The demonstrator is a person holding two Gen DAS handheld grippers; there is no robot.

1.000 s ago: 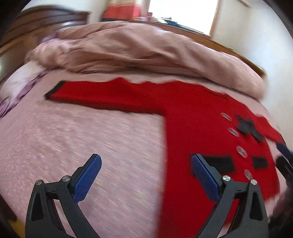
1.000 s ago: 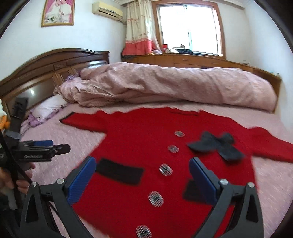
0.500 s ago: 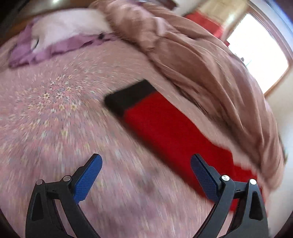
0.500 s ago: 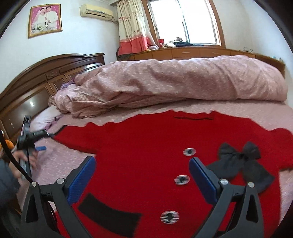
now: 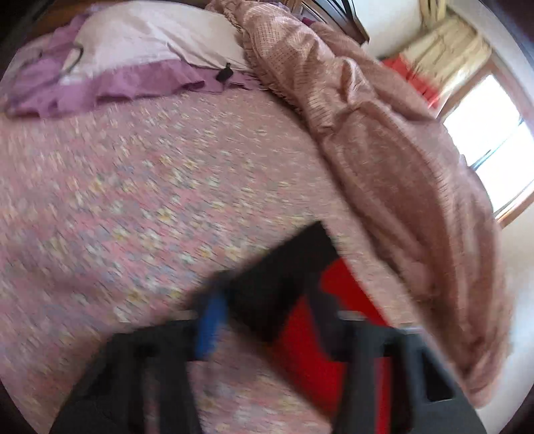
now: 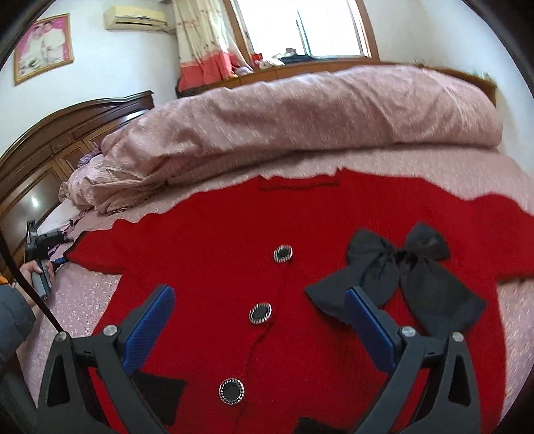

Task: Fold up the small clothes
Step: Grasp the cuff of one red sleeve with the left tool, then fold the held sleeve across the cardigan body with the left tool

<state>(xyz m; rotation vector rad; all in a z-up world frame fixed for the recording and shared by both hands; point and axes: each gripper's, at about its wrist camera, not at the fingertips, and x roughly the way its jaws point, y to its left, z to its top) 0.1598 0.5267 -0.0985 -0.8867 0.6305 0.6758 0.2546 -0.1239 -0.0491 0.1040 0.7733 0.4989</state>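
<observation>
A red cardigan [image 6: 207, 267] lay spread flat, front up, on the bed [image 6: 90, 293], with three dark buttons [image 6: 283, 253] running down its middle and a black bow [image 6: 400, 267] resting on its chest to the right. One sleeve reached out to the left, ending in a black cuff [image 5: 283, 267]. The right hand-held gripper [image 6: 258, 320] hovered above the lower front of the cardigan, its blue pads [image 6: 147, 330] spread wide and holding nothing. The left hand-held gripper [image 5: 263, 320] was down at the cuff, one pad on either side of it, but the view there was too blurred for me to tell whether it had closed on the cloth. From the right wrist view that gripper showed small at the far left, at the sleeve's end, in a hand [image 6: 33, 273]. Behind the cardigan a pink quilt [image 6: 300, 117] was heaped across the bed, with a pillow [image 5: 150, 43] beside it near the wooden headboard [image 6: 50, 150]. A window [image 6: 300, 26] and curtain [image 6: 203, 43] stood beyond.
</observation>
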